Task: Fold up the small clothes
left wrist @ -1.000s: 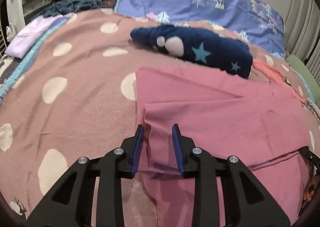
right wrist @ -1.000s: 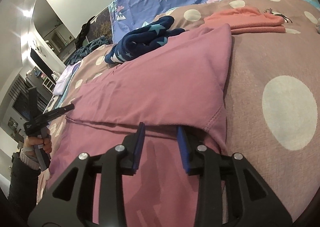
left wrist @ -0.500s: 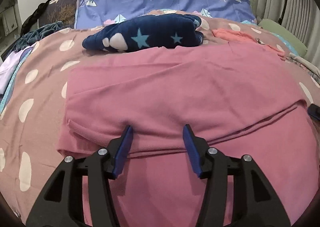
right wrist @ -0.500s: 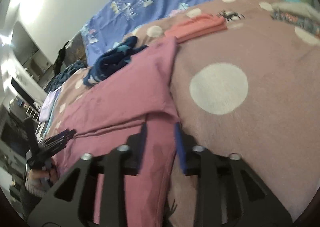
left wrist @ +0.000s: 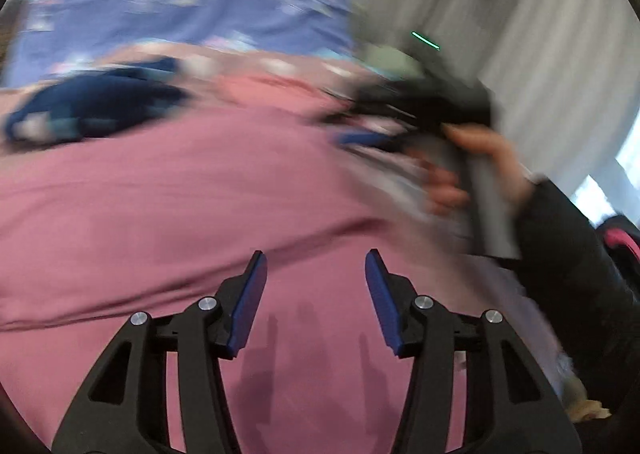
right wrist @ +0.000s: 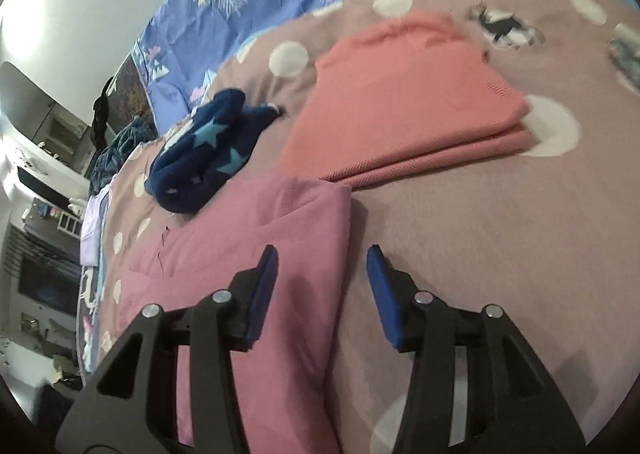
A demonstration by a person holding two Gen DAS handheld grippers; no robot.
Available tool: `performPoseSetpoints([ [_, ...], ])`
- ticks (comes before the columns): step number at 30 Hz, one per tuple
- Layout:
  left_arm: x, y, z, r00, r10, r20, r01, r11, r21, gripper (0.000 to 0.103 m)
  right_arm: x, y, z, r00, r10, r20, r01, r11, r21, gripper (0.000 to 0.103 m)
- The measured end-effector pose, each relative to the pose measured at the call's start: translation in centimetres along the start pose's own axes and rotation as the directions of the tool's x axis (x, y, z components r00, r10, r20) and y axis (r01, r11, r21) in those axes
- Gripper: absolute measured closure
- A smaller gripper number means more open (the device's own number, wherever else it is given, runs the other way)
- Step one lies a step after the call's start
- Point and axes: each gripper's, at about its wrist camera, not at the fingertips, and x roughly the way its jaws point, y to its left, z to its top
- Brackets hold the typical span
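Both your grippers are released, holding nothing: left gripper [left wrist: 316, 296] hovers over the pink garment [left wrist: 168, 193], right gripper [right wrist: 322, 290] straddles its right edge. From the right gripper, the garment [right wrist: 256, 246] lies at 9–11 o'clock on the dotted blanket [right wrist: 460, 221], long axis running 6 to 12. I'd judge the right nearer that edge.

- My left gripper [left wrist: 314, 278] hangs with its jaws spread wide, gripping nothing.
- My right gripper [right wrist: 322, 274] is likewise spread wide and empty.
- My right hand [left wrist: 476, 169], blurred, wraps its gripper's grey handle.
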Motion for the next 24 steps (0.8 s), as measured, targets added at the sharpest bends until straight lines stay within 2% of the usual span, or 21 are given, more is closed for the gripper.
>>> performPoseSetpoints([
  [1,1.5,-1.1,0.3,1.0,-0.012,-0.019,0.012,1.0,0.016,0.051,0.2,0.0,0.1,1.0,0.003,0.004,-0.003,1.0,-0.004,0.055],
  [3,4.6,-2.8,0.8,0.999,0.005,-0.033,-0.003,0.999,0.047,0.051,0.4,-0.1,0.3,1.0,-0.002,0.03,0.003,1.0,-0.022,0.066],
  [4,5.9,-3.1,1.0,0.999,0.016,-0.041,-0.014,0.999,0.045,0.051,0.5,-0.1,0.5,0.999,-0.036,0.04,0.038,0.998,-0.04,0.087],
  [5,7.3,-3.1,1.3,0.998,0.014,-0.053,-0.013,1.0,0.022,0.051,0.6,-0.1,0.7,0.997,-0.059,0.048,0.062,0.997,-0.051,0.098],
  [6,8.2,-2.9,1.6,0.999,0.01,-0.05,-0.01,1.0,0.0,0.053,0.3,-0.2,0.9,0.996,-0.064,0.068,0.068,0.996,-0.059,0.099],
  [7,8.7,-2.7,2.0,0.999,-0.006,-0.035,0.005,1.0,-0.025,0.074,0.0,-0.2,1.1,0.995,-0.058,0.085,0.064,0.996,-0.065,0.1],
  [8,8.8,-2.4,2.2,0.999,-0.034,-0.033,0.033,0.998,-0.045,0.088,-0.5,-0.1,1.5,0.993,-0.043,0.112,0.052,0.995,-0.08,0.1],
  [9,9.1,-1.9,2.3,0.997,-0.067,-0.033,0.065,0.995,-0.079,0.098,-0.7,-0.1,1.8,0.992,-0.027,0.122,0.038,0.995,-0.089,0.1],
  [11,9.1,-1.1,2.1,0.994,-0.112,-0.013,0.109,0.986,-0.127,0.098,-0.1,-0.4,2.7,0.992,-0.018,0.122,0.031,0.994,-0.106,0.101],
  [13,9.0,-0.4,1.5,0.987,-0.164,-0.001,0.161,0.973,-0.167,0.098,1.2,-1.3,3.1,0.991,-0.073,0.114,0.082,0.993,-0.082,0.103],
  [14,9.0,-0.5,1.4,0.984,-0.176,0.002,0.173,0.97,-0.17,0.098,1.7,-1.9,3.2,0.984,-0.118,0.135,0.129,0.989,-0.076,0.103],
  [17,9.6,-1.0,1.2,0.984,-0.18,-0.016,0.175,0.97,-0.167,0.098,1.3,-3.4,3.2,0.99,-0.023,0.136,0.025,1.0,-0.017,0.103],
  [19,9.8,-0.8,1.3,0.983,-0.183,-0.019,0.177,0.969,-0.173,0.098,0.8,-3.3,2.6,0.996,0.024,0.09,-0.023,1.0,-0.016,0.096],
  [22,10.1,-0.7,1.5,0.984,-0.176,-0.023,0.169,0.971,-0.168,0.098,-0.1,-2.7,1.4,0.996,0.071,0.062,-0.069,0.997,-0.037,0.047],
  [23,10.1,-0.9,1.5,0.985,-0.168,-0.024,0.162,0.973,-0.162,0.098,0.0,-2.1,1.1,0.996,0.066,0.053,-0.063,0.996,-0.055,0.048],
  [24,10.1,-0.9,1.5,0.986,-0.163,-0.025,0.158,0.975,-0.157,0.098,0.3,-1.6,1.1,0.998,0.043,0.043,-0.04,0.997,-0.073,0.054],
])
